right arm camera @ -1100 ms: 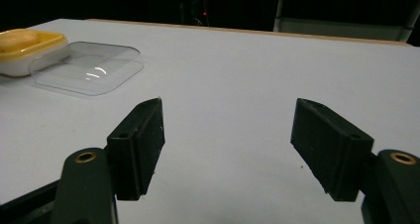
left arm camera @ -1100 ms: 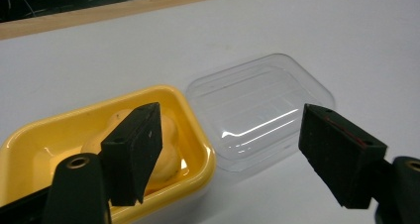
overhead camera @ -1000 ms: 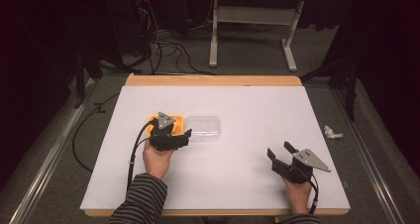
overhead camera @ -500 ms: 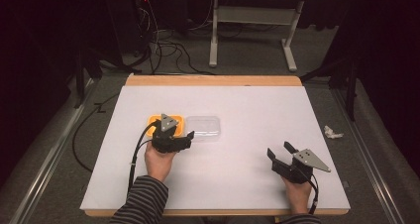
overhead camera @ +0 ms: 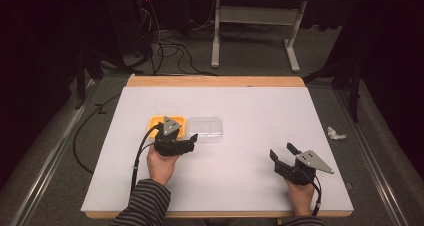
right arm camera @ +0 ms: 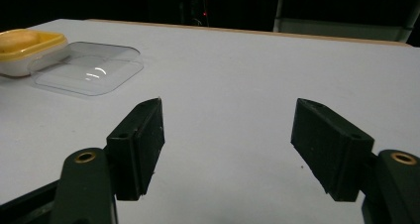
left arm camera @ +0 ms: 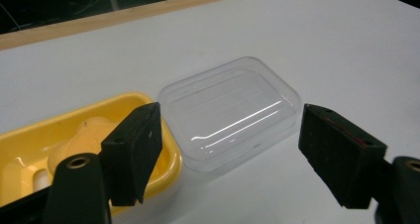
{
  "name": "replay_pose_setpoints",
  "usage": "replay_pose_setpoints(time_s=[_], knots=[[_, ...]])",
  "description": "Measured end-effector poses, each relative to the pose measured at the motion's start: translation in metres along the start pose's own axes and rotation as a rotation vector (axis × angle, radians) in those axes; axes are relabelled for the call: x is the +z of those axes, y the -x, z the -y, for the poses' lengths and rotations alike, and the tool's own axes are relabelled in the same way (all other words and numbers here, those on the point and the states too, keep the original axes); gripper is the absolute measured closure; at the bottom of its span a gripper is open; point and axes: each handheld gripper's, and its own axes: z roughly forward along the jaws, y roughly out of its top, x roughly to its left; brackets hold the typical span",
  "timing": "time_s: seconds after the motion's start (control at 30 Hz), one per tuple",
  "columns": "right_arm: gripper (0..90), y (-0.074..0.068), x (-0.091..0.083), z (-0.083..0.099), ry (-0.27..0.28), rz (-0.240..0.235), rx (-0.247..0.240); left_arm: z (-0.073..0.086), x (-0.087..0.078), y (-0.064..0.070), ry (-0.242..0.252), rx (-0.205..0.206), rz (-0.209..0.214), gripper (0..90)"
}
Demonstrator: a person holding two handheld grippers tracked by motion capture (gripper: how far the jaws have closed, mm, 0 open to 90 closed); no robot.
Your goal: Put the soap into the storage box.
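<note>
Clear plastic, a shallow rectangular lid [left arm camera: 230, 115], lies flat on the white table [overhead camera: 250, 111] straight ahead of the left gripper [left arm camera: 230, 154], framed between its two black jaws, which stand wide apart and hold nothing. Touching or all but touching the lid's side, off toward that gripper's left jaw, sits the yellow container [left arm camera: 44, 149] with a pale yellow lump inside; what the lump is I cannot tell. In the high view the left gripper [overhead camera: 187, 140] hovers at the near edge of the pair, partly over the container [overhead camera: 159, 122], with the lid [overhead camera: 206, 128] just beyond its jaw tips.

Judging by this, the work is at an early stage: the container is open, the lid is off and untouched, and a grasp of the lid has not yet been made. Closing on it, lifting it and seating it on the container would all remain.

The right gripper [overhead camera: 283, 155] rests well off to the side near the table's front edge, jaws also spread wide and empty; from its own view [right arm camera: 228, 149] the lid [right arm camera: 89, 73] and container [right arm camera: 29, 43] lie far ahead and to its left.

Room is generous: bare tabletop surrounds both pieces beyond, and ahead of the right gripper. The one tight spot is the seam where lid meets container, beside the left jaw.
</note>
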Motion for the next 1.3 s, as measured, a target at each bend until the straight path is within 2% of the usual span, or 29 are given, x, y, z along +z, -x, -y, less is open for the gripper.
replay_pose_setpoints(time_s=[0.17, 0.27, 0.57, 0.67, 1.2, 1.3], knots=[[29.3, 0.0, 0.0, 0.0, 0.0, 0.0, -0.001, 0.001, -0.002, 0.002, -0.004, 0.007, 0.007, 25.7], [29.3, 0.0, 0.0, 0.0, 0.0, 0.0, -0.001, 0.001, -0.003, 0.004, 0.002, -0.004, 0.014, 25.7], [29.3, 0.0, 0.0, 0.0, 0.0, 0.0, -0.001, 0.004, -0.006, 0.008, -0.002, 0.002, 0.025, 25.7], [29.3, 0.0, 0.0, 0.0, 0.001, 0.0, -0.002, 0.005, -0.006, 0.009, -0.001, -0.008, 0.028, 25.7], [29.3, 0.0, 0.0, 0.0, 0.0, -0.001, 0.0, 0.013, -0.008, 0.016, -0.027, 0.007, 0.048, 25.6], [29.3, 0.0, 0.0, 0.0, 0.0, -0.001, 0.0, 0.015, -0.008, 0.016, -0.025, -0.001, 0.048, 25.7]])
